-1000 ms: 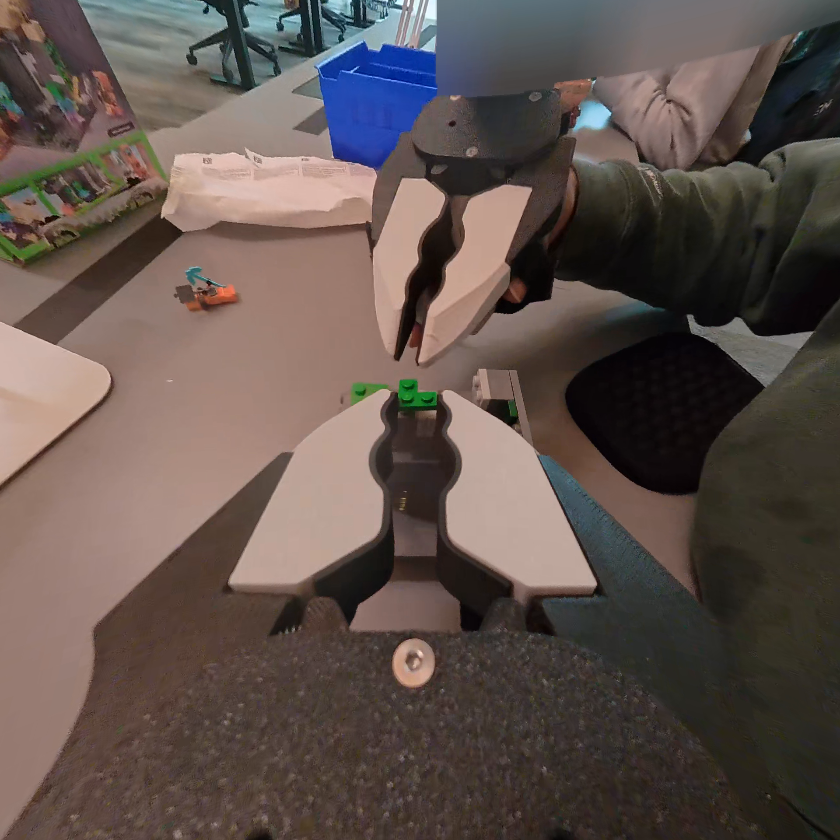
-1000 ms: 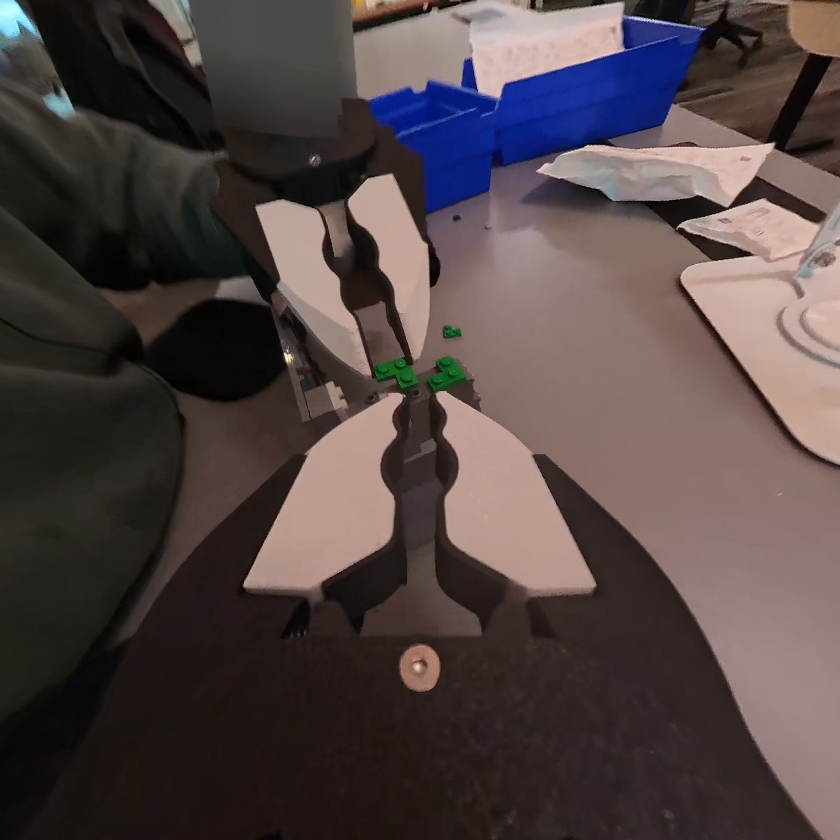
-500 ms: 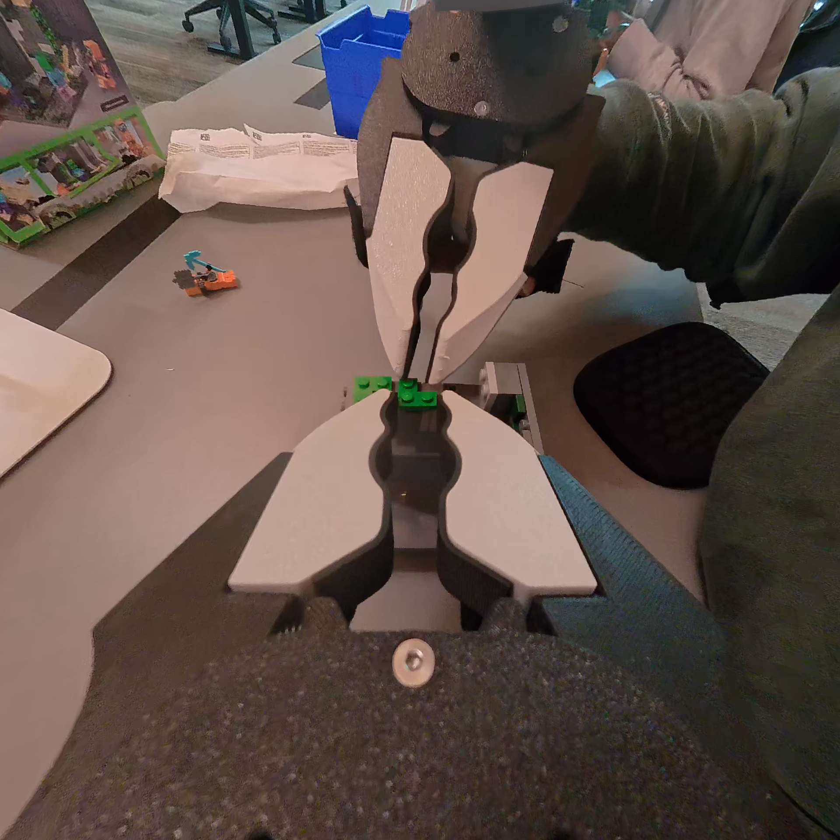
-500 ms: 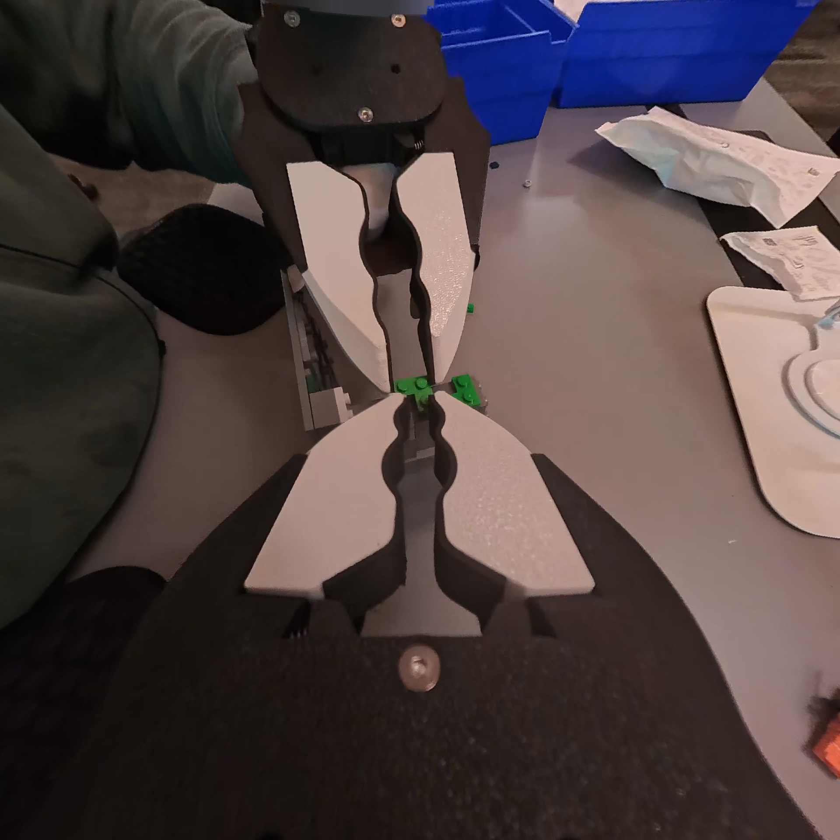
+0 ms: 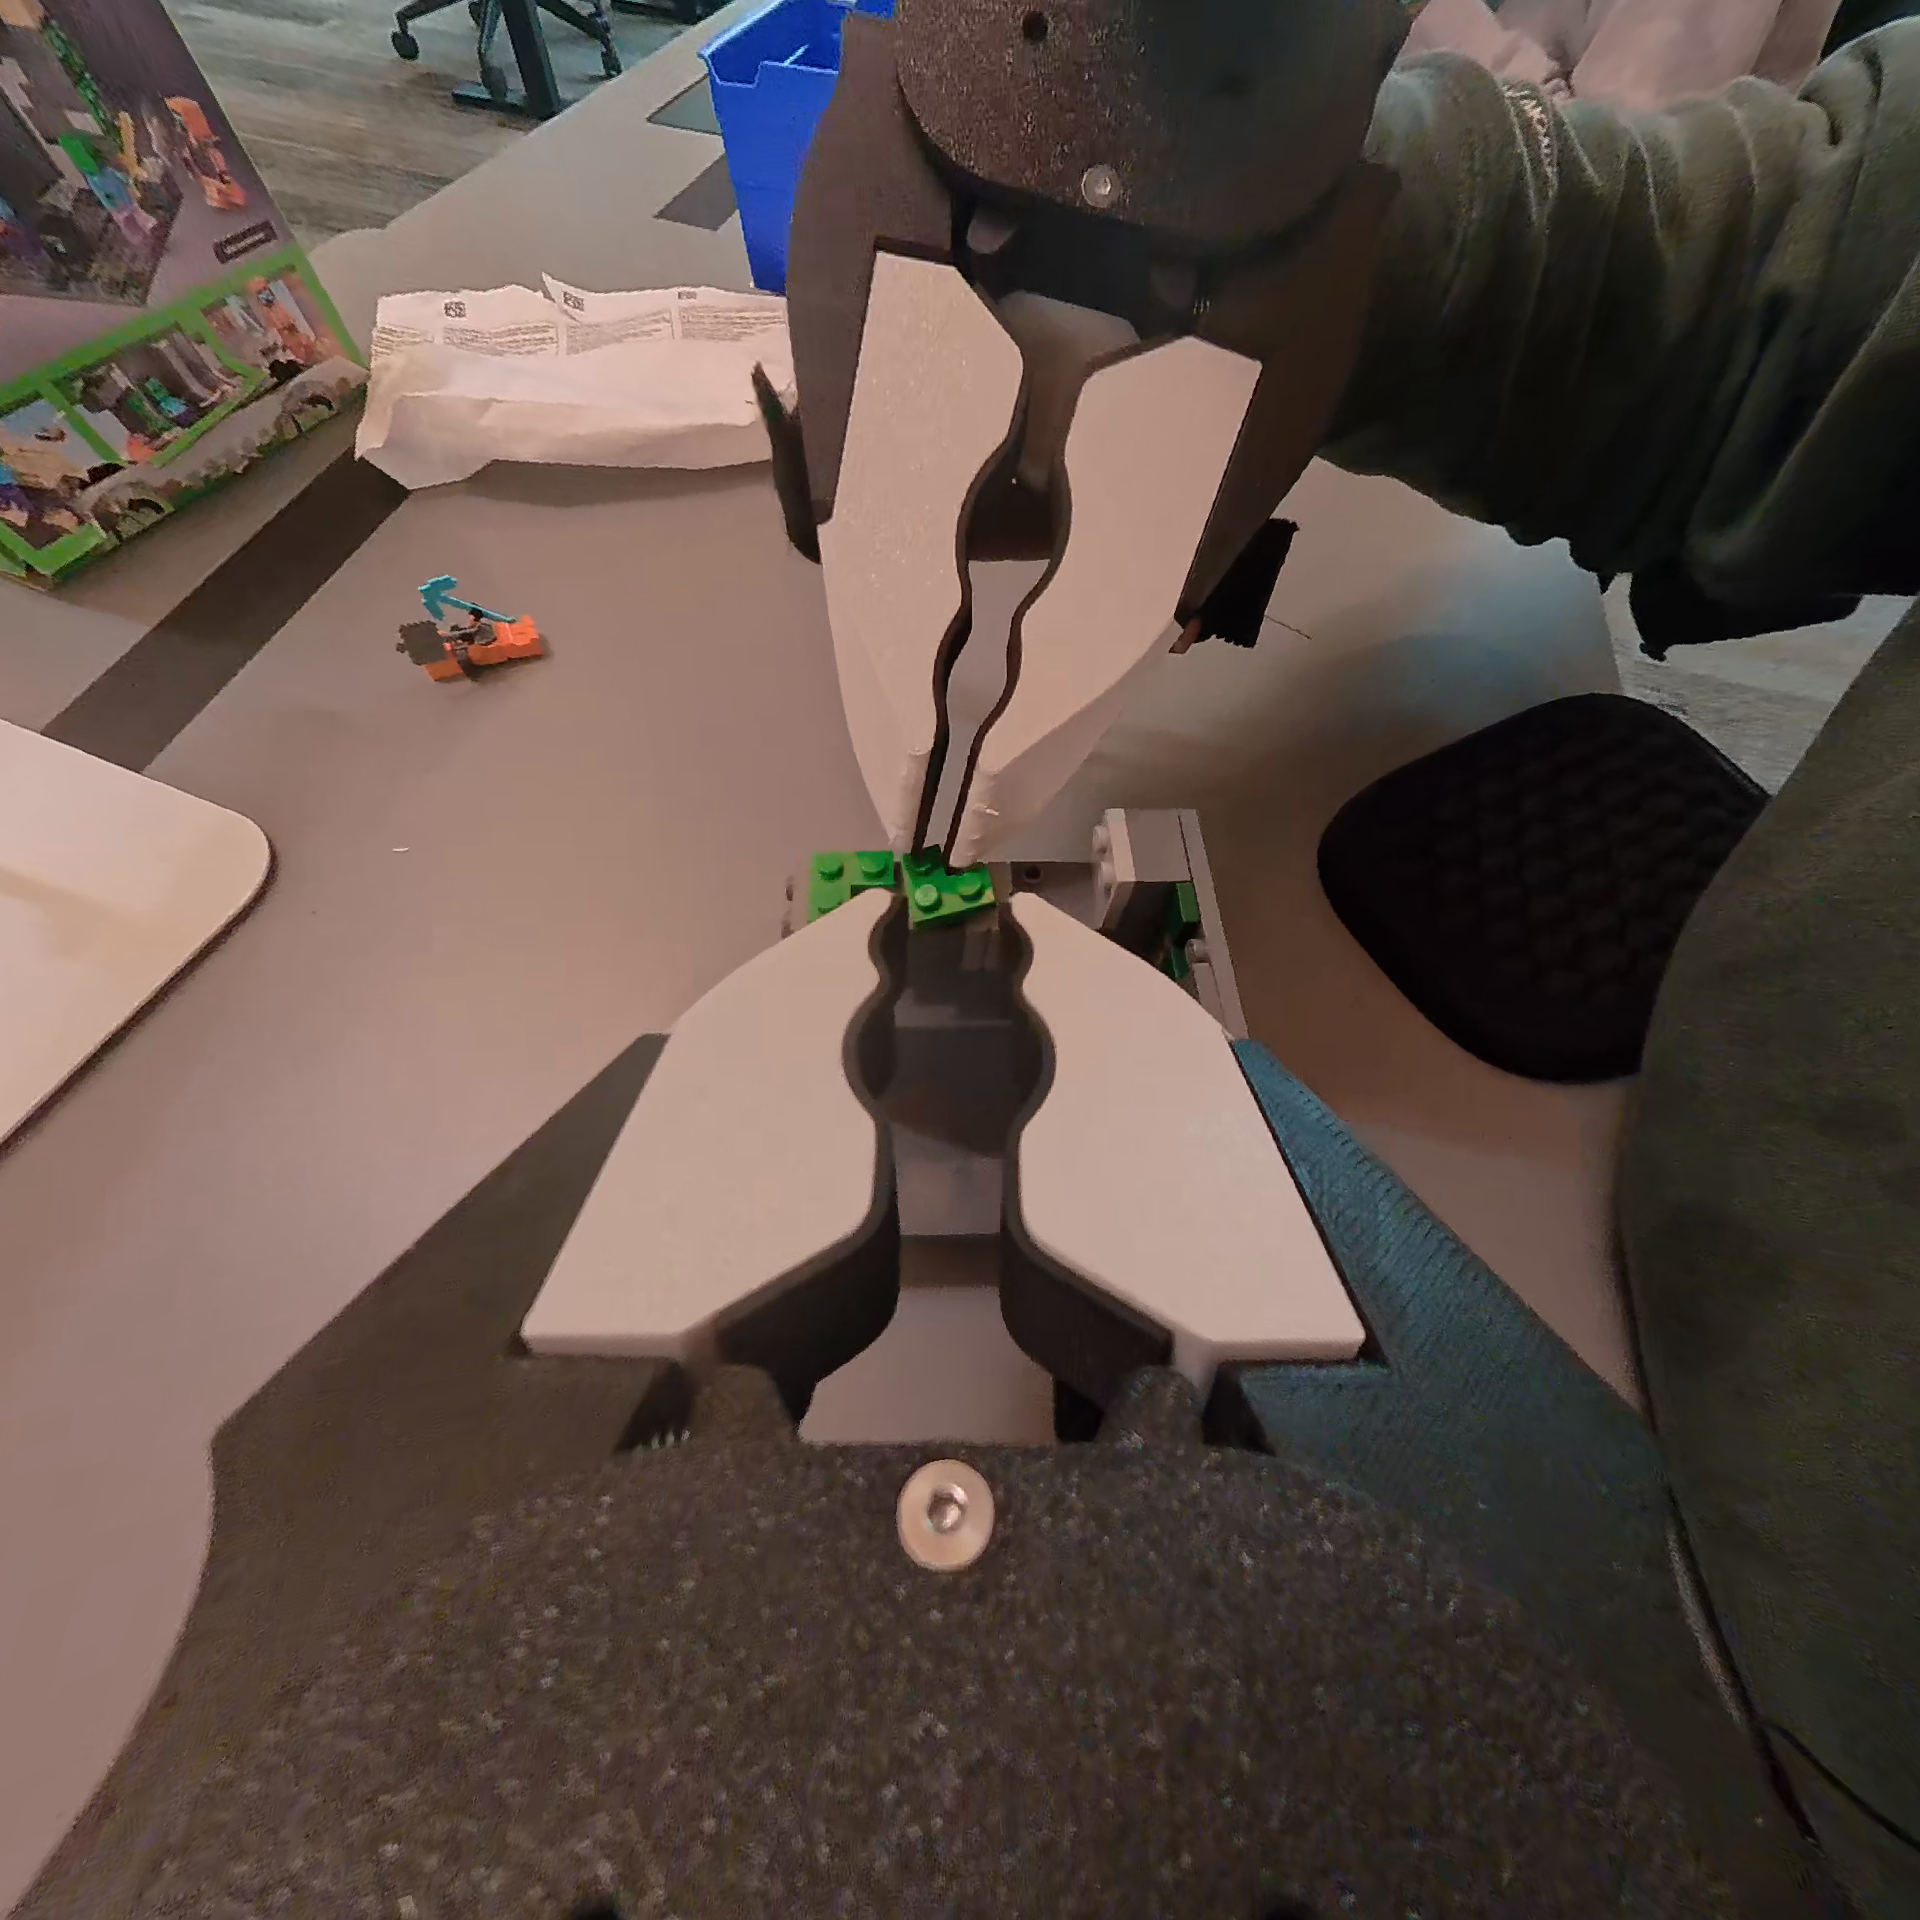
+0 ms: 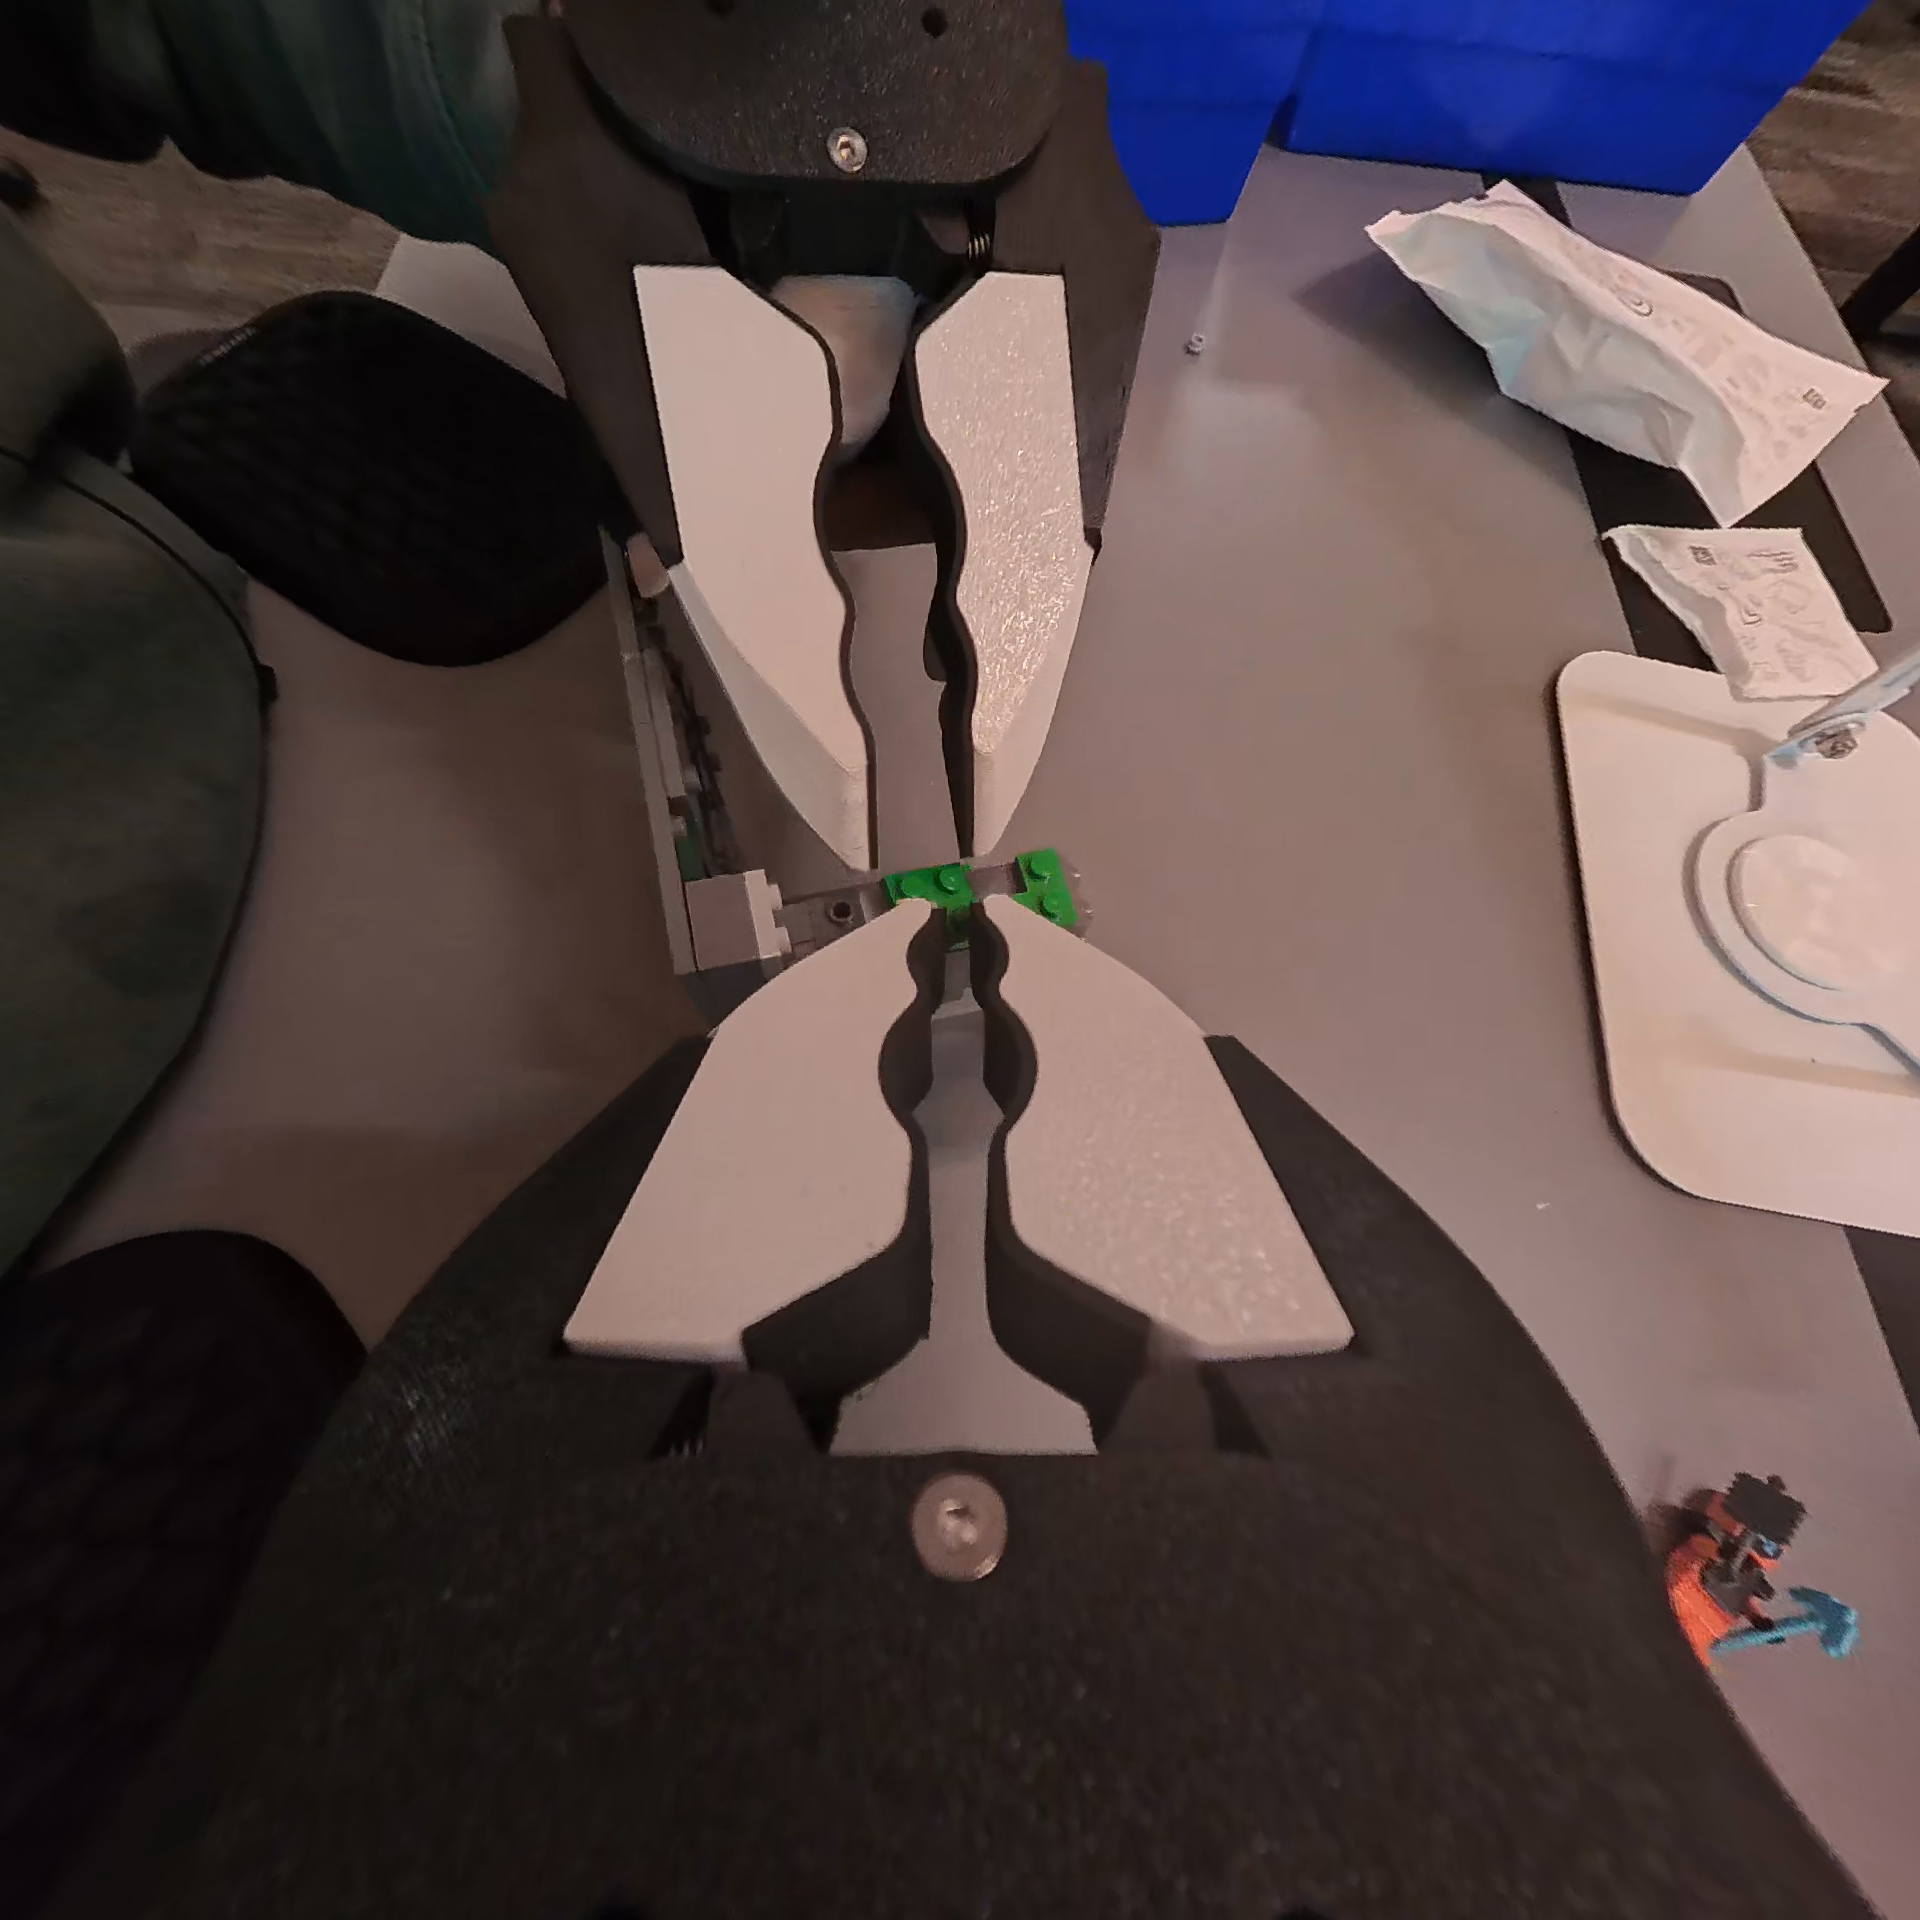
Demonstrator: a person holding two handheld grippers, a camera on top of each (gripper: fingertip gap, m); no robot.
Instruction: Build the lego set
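Note:
A small grey lego build stands on the grey table, with a green corner plate and a second green plate on its top. My left gripper is shut on the build's dark grey part, just below the green plates. My right gripper comes down from above, its jaws nearly together. Its tips touch the green corner plate. In the right wrist view the right gripper meets the left gripper tip to tip over the corner plate. The build extends left.
A small orange figure with a blue pickaxe lies to the left. The set box, a white paper bag and blue bins are farther back. A white tray sits left, a black pad right. The grippers are tip to tip, or close to it.
My right gripper has come down from above the build until its tips touch the green corner plate. My left gripper has kept its hold in place.

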